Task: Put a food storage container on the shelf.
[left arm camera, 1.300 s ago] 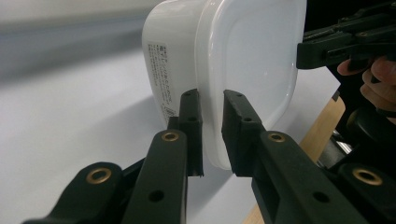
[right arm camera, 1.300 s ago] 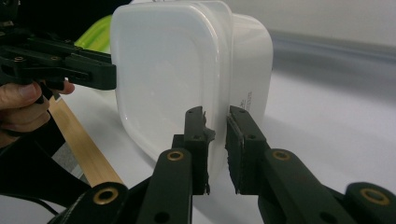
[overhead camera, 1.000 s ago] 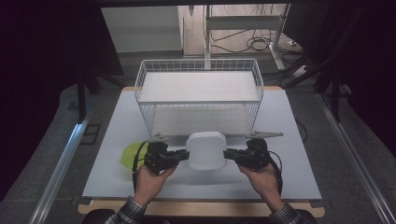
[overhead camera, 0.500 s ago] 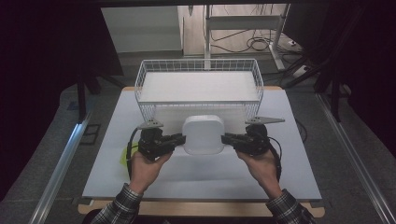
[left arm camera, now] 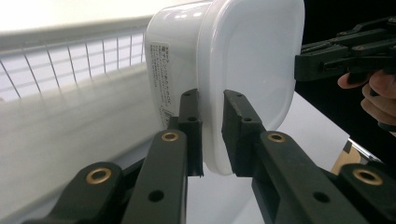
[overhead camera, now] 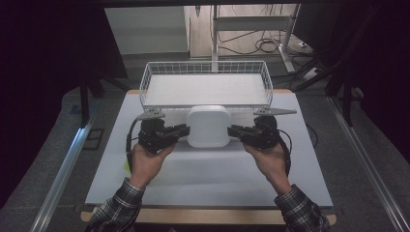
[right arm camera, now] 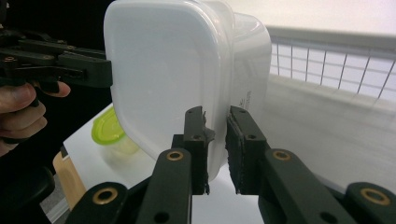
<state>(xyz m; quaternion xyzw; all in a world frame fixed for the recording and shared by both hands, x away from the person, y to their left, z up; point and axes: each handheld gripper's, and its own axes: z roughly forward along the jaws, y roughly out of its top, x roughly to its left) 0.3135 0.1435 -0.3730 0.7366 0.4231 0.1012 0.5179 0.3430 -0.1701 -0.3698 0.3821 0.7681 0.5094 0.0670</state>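
Two grippers pinch white square plastic box (overhead camera: 208,126) | left gripper (overhead camera: 181,132), right gripper (overhead camera: 234,130) | box lifted higher, nearer white wire basket (overhead camera: 205,67), frame middle

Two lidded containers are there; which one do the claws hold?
The large white container, gripped at its lid rim by the left claw and right claw. The small green-lidded container stands untouched on the table.

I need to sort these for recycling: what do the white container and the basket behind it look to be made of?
White container: likely plastic, glossy and slightly translucent, with soft highlights on its rounded lid and a printed label on its side. Basket: apparently white-coated metal wire, judging by its thin open grid walls.
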